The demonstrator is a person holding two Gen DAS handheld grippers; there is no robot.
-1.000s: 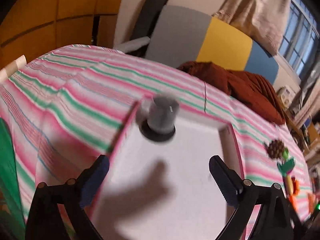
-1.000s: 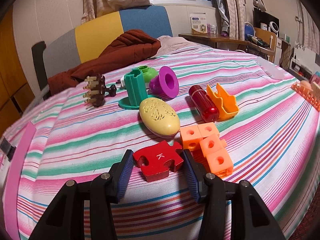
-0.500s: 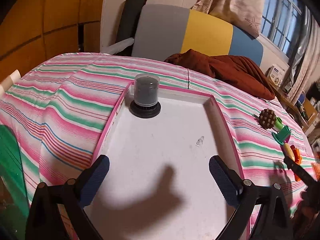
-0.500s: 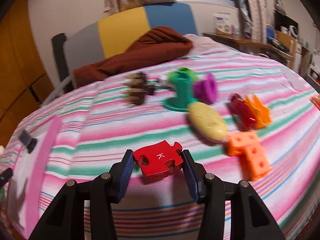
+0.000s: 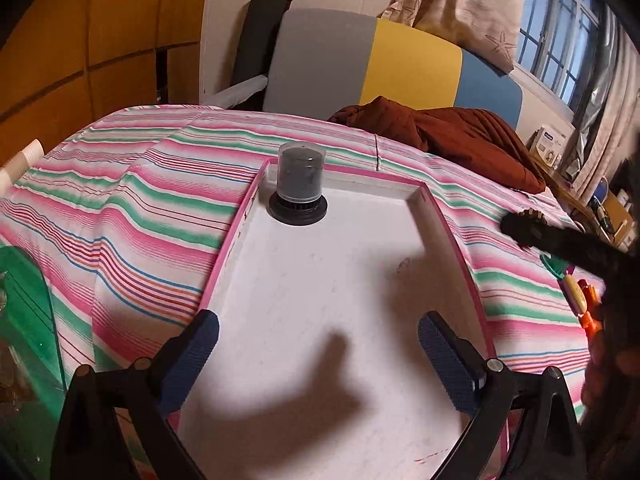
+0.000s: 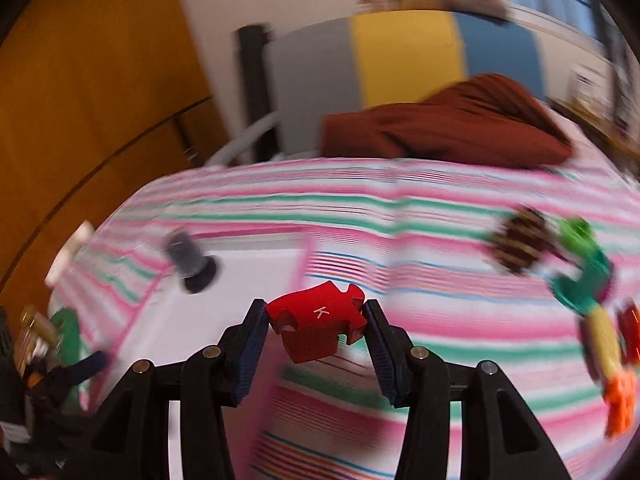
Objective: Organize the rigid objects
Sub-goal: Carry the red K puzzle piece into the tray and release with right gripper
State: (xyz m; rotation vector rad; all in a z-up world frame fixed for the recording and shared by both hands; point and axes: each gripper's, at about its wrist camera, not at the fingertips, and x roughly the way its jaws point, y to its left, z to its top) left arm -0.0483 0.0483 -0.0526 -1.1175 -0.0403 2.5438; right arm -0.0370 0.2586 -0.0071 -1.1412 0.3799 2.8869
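The right gripper (image 6: 316, 320) has its fingers pinched on a red puzzle piece (image 6: 318, 326) marked K, gripped at its left and right edges and held clear of the striped cloth (image 6: 400, 240) of the bed; the view is smeared, so the hand seems to be in motion. The pink-rimmed white tray (image 6: 240, 280) lies to the left and slightly farther off in that view, with a small dark jar (image 6: 190, 262) standing in its far left corner; the other loose toys, a brown spiky piece (image 6: 520, 244), a green one (image 6: 584, 276) and an orange one (image 6: 622, 404), sit well to the right.

The left gripper (image 5: 316, 356) hangs over the near part of the tray (image 5: 452, 240), fingers spread wide and holding nothing; the dark jar (image 5: 299, 188) shows sharply at the tray's far left corner, touching or just beside the rim; a dark blurred shape at the right edge of this view is probably the other gripper, though I cannot tell for sure.

The step in hand looks like the carry: the piece is picked and is on its way to the tray. The next move calls for bringing it over the rim to the bare white floor, clear of the jar and the left gripper, lowering it flat, then parting the fingers; letting go too high could make the piece bounce or skid on the hard tray.
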